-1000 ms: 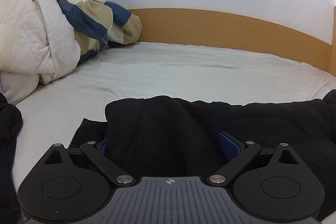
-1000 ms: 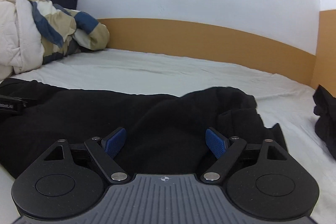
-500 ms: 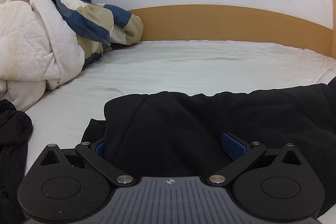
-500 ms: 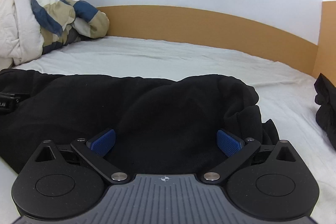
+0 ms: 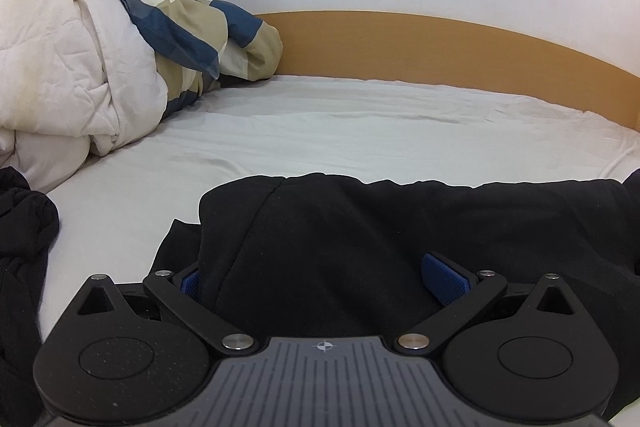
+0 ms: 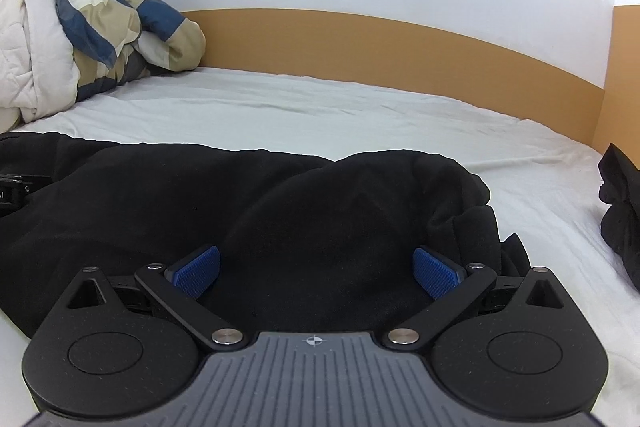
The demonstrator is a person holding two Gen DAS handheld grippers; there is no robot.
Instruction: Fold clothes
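With both the left claw [image 5: 316, 277] and right claw [image 6: 316, 273] spread, released, over the black garment [image 6: 280, 211] low in frame, each should pinch one near edge cleanly before lifting.

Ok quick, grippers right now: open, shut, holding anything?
Left gripper: open, jaws wide apart around a fold of the black garment, not clamped.
Right gripper: open, blue pads spread over the same garment, gripping nothing.

Right gripper [image 6: 316, 273] jaws spread wide over the black garment [image 6: 280, 211]; white bedsheet [image 6: 340, 115] beyond.
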